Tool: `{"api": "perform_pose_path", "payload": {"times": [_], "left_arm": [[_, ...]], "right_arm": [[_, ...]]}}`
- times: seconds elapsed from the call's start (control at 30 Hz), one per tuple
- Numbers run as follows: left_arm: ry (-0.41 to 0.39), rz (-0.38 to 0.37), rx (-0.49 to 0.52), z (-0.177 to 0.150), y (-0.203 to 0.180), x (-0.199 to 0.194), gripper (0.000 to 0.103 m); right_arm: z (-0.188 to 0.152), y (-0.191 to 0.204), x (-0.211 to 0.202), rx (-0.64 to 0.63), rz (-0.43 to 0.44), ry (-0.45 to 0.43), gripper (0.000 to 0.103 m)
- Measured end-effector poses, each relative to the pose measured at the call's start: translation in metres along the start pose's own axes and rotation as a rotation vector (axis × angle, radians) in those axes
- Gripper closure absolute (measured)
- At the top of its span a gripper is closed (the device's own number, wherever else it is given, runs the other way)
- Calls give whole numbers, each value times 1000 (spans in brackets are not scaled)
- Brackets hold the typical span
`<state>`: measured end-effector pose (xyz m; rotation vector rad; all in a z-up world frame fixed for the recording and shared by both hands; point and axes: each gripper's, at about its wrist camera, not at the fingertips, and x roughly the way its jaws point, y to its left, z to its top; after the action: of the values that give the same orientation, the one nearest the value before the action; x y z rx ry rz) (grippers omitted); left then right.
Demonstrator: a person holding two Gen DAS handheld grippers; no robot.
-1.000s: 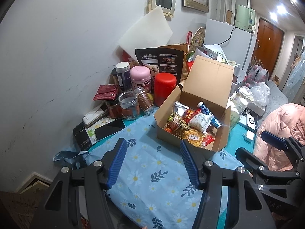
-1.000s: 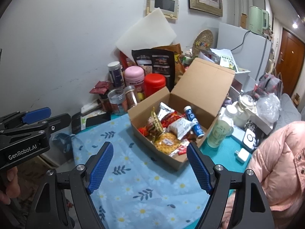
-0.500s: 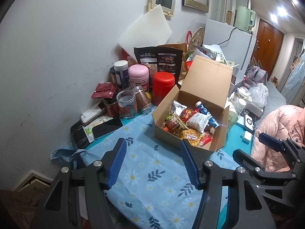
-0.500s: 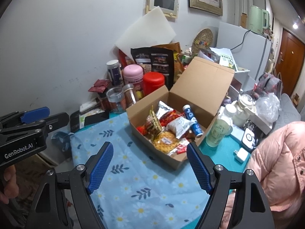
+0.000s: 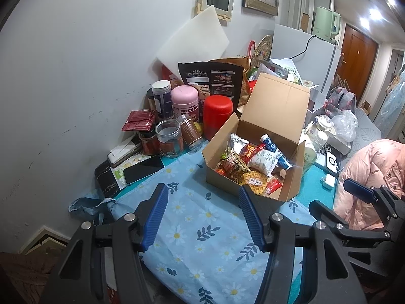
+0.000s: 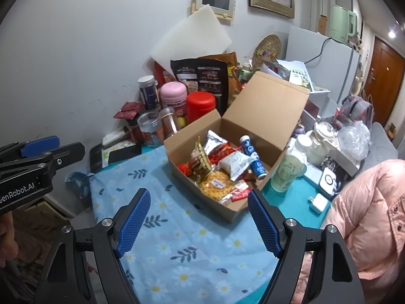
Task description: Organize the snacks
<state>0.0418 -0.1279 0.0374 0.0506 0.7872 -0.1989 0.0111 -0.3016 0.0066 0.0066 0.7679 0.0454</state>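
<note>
Here, the left gripper (image 5: pixel 202 210) and the right gripper (image 6: pixel 198 215) both hang wide apart with nothing in them, above a bare stretch of flowered cloth (image 5: pixel 202 230). Its near edge is cut off. Farther on, the snacks (image 6: pixel 217 167) lie piled in the open box (image 6: pixel 200 134), some hidden under others. Behind it, jars (image 5: pixel 169 139) crowd the wall.

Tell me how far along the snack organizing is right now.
Barely begun, it seems. Done: the brown cardboard box stands open on the blue floral cloth, snack packets jumbled inside. In hand: nothing; the left claw and right claw hover open, empty. Left: apparently sorting every packet.
</note>
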Motion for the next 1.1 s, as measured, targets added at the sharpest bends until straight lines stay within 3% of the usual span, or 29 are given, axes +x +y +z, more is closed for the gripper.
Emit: {"api": "perform_pose_path", "payload": {"times": [0.5, 1.1], "left_arm": [[-42, 6, 8, 5, -1, -5, 45], [-26, 22, 7, 4, 2, 0, 45]], "right_arm": [[3, 2, 0, -28, -27, 4, 21], [4, 1, 4, -30, -29, 16, 21]]}}
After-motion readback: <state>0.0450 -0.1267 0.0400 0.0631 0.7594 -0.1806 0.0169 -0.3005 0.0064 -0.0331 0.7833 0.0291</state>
